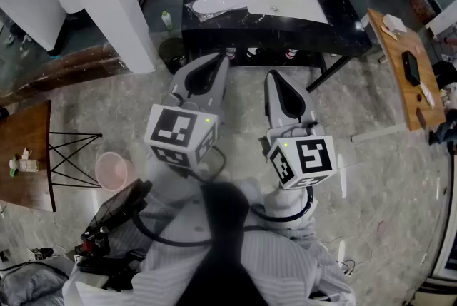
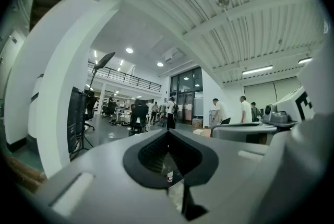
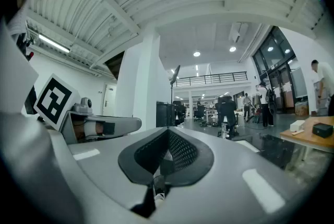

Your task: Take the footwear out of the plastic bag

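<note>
A clear plastic bag point(image 1: 216, 4) with a pale piece of footwear inside lies at the left end of the black table point(image 1: 343, 12), beside a white sheet point(image 1: 289, 1). Both grippers hang in the air short of the table's near edge, well apart from the bag. My left gripper point(image 1: 216, 60) is shut with nothing in it, and the left gripper view shows its jaws point(image 2: 168, 132) pressed together, pointing out into the hall. My right gripper point(image 1: 273, 78) is also shut and empty point(image 3: 167, 133). Neither gripper view shows the bag.
Small bottles point(image 1: 251, 52) stand under the black table. A white pillar point(image 1: 107, 5) rises at the left, with a green bottle point(image 1: 166, 19) beside it. A pink bucket point(image 1: 113, 170) and a wooden table point(image 1: 27, 155) sit left, another wooden table point(image 1: 400, 62) right. People stand far off point(image 2: 219, 110).
</note>
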### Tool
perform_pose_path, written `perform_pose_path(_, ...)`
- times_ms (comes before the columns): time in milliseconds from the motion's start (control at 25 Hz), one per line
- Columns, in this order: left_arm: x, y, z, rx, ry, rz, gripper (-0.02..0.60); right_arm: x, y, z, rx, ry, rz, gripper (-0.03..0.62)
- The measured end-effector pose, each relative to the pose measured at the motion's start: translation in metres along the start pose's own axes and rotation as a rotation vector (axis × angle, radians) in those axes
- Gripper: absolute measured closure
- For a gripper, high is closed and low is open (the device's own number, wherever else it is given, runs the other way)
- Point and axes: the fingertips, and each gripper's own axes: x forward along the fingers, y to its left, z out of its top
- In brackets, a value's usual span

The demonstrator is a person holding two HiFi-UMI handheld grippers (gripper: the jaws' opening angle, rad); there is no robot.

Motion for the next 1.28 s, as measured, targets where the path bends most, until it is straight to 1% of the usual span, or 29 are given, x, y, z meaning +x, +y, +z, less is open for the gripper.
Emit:
perform_pose_path(240,-0.001,0.000,0.002,0.009,0.001,0.000,0.581,0.000,0.001,0.001,-0.004,0.001,-0.003,0.583)
perform_pose_path(520,0.002,-0.004,-0.003,-0.010,-0.002,0.002,0.581,-0.002,-0.005,-0.006,0.011,0.009,0.009,0.582)
perform_pose_path(680,0.005,-0.012,-0.008,-0.053,-0.029,-0.004,0.581,-0.011,-0.016,-0.013,0.026,0.012,0.019,0.582)
perform_pose_path(800,0.014,-0.012,-0.017,-0.031,-0.005,0.012,0.581,-0.010,-0.032,-0.021,0.056,0.014,0.011,0.582)
perform_pose_path(1040,0.057,0.011,-0.038,-0.035,0.055,0.047,0.581,0.028,-0.059,-0.036,0.063,0.047,0.022,0.582)
perform_pose_path(1160,0.097,0.035,-0.051,-0.043,0.064,0.062,0.581,0.069,-0.081,-0.047,0.064,0.062,0.033,0.582)
perform_pose_path(1280,0.147,0.065,-0.056,-0.051,0.067,0.070,0.581,0.123,-0.107,-0.053,0.058,0.074,0.048,0.582)
